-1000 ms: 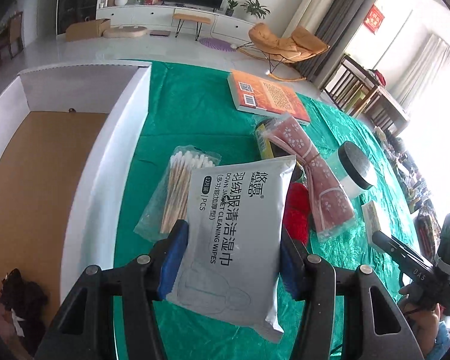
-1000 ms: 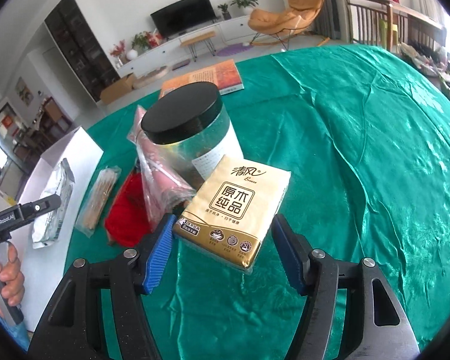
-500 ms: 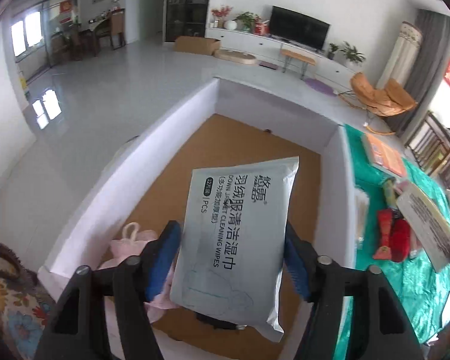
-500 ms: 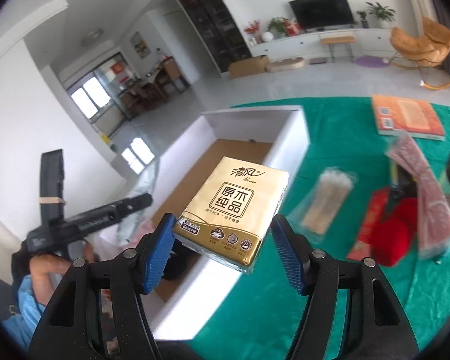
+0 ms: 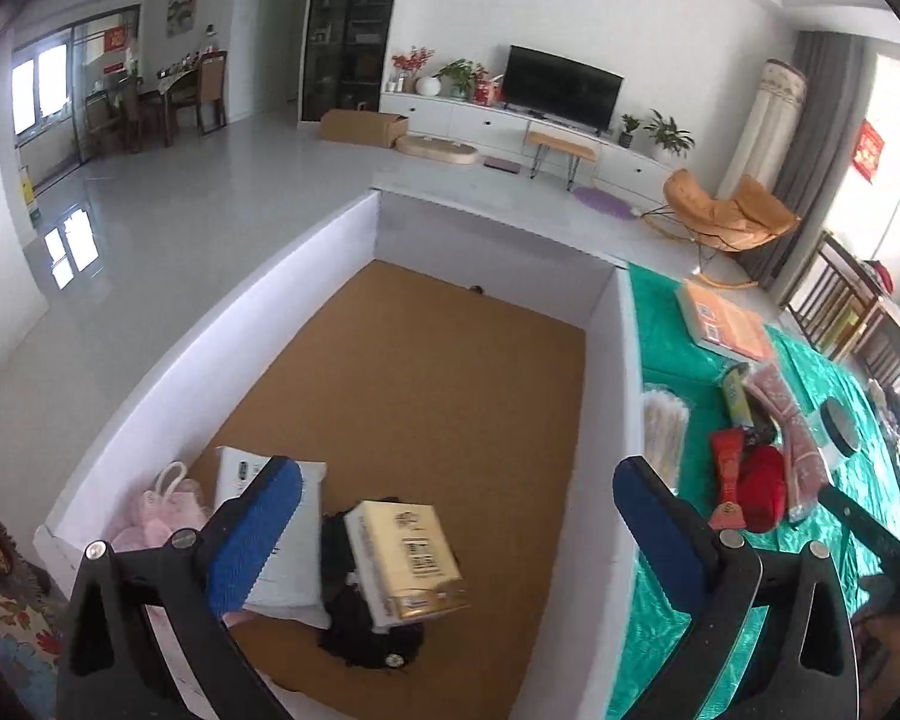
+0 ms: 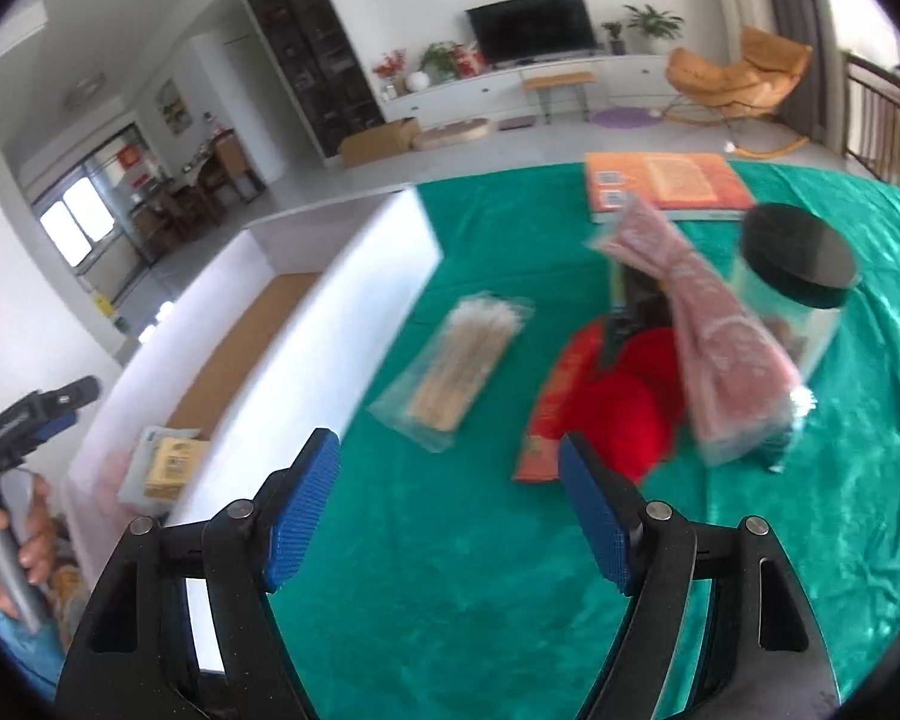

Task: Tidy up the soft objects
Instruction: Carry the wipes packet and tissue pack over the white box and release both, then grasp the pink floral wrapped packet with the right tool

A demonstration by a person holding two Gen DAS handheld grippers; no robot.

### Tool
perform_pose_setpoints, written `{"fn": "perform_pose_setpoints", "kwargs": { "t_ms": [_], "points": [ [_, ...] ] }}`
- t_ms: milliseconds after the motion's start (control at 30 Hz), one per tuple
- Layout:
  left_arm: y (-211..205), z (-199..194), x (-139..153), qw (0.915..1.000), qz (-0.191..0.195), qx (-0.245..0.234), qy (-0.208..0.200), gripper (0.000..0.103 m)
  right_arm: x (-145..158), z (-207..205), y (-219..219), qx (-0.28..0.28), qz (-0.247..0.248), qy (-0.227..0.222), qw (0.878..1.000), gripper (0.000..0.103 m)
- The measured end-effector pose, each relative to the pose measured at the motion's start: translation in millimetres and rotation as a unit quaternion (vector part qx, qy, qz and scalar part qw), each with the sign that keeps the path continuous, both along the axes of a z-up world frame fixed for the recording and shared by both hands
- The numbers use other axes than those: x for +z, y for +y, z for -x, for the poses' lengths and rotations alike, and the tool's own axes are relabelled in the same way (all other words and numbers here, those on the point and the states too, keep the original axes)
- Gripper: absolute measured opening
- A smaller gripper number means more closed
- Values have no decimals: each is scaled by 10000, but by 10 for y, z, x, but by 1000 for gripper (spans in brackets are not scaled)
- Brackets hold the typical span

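Releasing is under way in the left wrist view: the left hand-held gripper (image 5: pixel 456 516) is opening, its jaws wide and empty, above the near end of the white box (image 5: pixel 612 396). The wipes pack (image 5: pixel 288 564) and tissue pack (image 5: pixel 405 558) lie inside on a dark item that cannot be made out. A clean lift clear of the box wall is advisable.

In the right wrist view, the right hand-held gripper (image 6: pixel 447 516) is opening too, with nothing between its jaws, over the green surface (image 6: pixel 510 600). The red soft item (image 6: pixel 624 414) is blurred.

Gold tissue pack (image 5: pixel 405 561), white wipes pouch (image 5: pixel 282 540) (grey print), green tablecloth (image 6: pixel 498 570), red pouch (image 6: pixel 624 414)
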State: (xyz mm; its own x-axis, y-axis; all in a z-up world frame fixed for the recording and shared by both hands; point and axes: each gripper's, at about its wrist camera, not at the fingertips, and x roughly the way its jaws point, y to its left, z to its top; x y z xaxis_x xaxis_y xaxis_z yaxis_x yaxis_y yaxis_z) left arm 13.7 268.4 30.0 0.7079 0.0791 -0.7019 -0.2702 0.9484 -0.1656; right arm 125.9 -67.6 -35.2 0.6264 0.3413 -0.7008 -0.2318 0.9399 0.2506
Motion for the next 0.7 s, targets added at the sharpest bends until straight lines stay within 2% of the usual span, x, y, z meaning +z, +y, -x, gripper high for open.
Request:
{"fn": "perform_pose_setpoints", "kwargs": {
  "t_ms": [100,167,300,367,400,433,467,533,700],
  "points": [
    [-352,27,93,9987,-27,-493,-136,103,40,-387,-500,-630,219,120,9977,79],
    [-552,14,134,9969,-21,-771,-126,103,52,-586,-633,-623,258,352,9971,79],
    [-890,14,192,9926,53,-1209,-11,103,-99,-791,-519,-373,605,844,9939,77],
    [-1010,27,199,9903,61,-1385,20,103,-192,-834,-457,-342,793,872,9924,75],
    [-1070,49,211,9892,50,-1466,34,103,-224,-822,-434,-335,904,858,9916,70],
    [-1115,48,216,9881,38,-1539,44,103,-245,-818,-407,-311,1007,834,9909,41],
    [-1161,57,215,9871,26,-1602,44,103,-247,-789,-389,-288,1077,794,9906,28],
    [-1254,75,203,9852,7,-1714,56,103,-199,-651,-375,-203,1025,688,9921,21],
    [-1458,10,21,9805,-22,-1940,328,103,52,-60,-460,67,552,341,9979,20]
  ]
}}
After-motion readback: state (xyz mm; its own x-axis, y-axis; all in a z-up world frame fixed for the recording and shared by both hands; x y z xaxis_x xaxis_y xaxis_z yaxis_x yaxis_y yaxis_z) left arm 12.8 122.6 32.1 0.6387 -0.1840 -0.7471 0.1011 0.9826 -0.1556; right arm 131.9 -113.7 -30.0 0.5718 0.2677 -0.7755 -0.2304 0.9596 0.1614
